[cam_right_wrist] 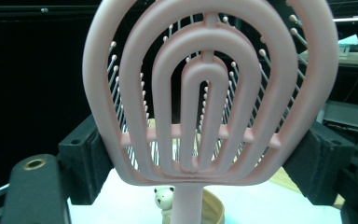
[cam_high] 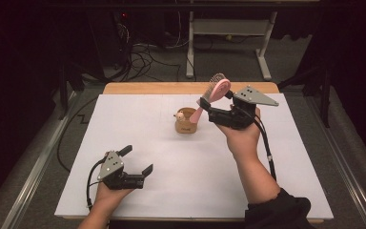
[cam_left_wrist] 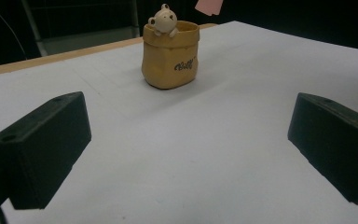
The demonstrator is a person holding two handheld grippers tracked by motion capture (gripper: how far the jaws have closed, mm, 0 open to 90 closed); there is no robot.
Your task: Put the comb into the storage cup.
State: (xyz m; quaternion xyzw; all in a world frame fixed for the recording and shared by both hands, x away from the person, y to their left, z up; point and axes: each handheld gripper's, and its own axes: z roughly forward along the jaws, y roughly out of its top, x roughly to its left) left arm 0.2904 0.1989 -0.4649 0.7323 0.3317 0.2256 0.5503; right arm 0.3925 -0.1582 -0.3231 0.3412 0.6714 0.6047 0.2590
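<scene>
A pink vented hairbrush [cam_high: 215, 90] [cam_right_wrist: 209, 93] is held upright above the table, its handle end hanging over a tan sack-shaped holder [cam_high: 186, 121] [cam_left_wrist: 170, 56] with a small bear figure [cam_left_wrist: 163, 19] on its rim. My right gripper [cam_high: 208, 106] [cam_right_wrist: 205, 154] is shut on the wide lower part of the brush head, one pad on each side. The handle tip [cam_left_wrist: 209, 5] shows above the holder in the left gripper view. My left gripper [cam_high: 137, 160] [cam_left_wrist: 186, 140] rests low at the front left, jaws wide open with nothing between them, pointing toward the holder.
A white sheet [cam_high: 181, 191] covers the wooden table [cam_high: 138, 88]. Beyond the far edge lie a dark floor with cables [cam_high: 143, 57] and a white table frame [cam_high: 228, 33]. Cables trail from both grippers.
</scene>
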